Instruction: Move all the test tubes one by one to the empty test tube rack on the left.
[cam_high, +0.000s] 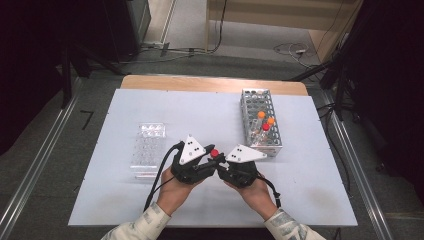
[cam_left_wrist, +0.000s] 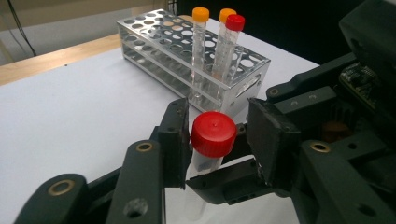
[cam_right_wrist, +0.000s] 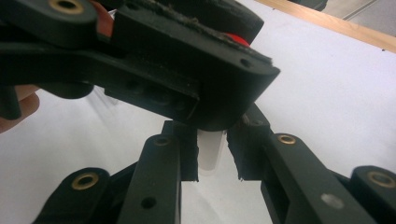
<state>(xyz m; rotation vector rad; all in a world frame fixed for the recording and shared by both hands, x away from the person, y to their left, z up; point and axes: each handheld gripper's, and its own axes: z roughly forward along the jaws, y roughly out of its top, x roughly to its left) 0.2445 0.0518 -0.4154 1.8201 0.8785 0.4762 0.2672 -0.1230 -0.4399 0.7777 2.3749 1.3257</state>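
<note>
Item: clear tube with red screw cap, held upright above the white table between the two hand-held grippers, in front of the metal rack. Hazards, as judged from this moment: the cap sits off-centre between the left jaws, against one pad and with a visible gap to the other, so a closing squeeze could push the tube sideways or tilt it in the lower grip; if the cap is to be unscrewed, a slack hold below would let the tube spin with the cap rather than release it; a drop onto the table could roll the tube toward the clear well plate. Left gripper: jaws at a middling, narrowing spread around the cap, one pad touching or very nearly touching it, the other clearly apart (not a grip yet). Right gripper: jaws drawn in close on the tube's lower, tapered end, which shows pale between the pads; it appears to carry the tube, though the exact contact on one side is hard to read. Also present: three capped tubes standing in the rack's near end, two orange and one red. Both the person's hands come in from the table's near edge, meeting at its middle.
</note>
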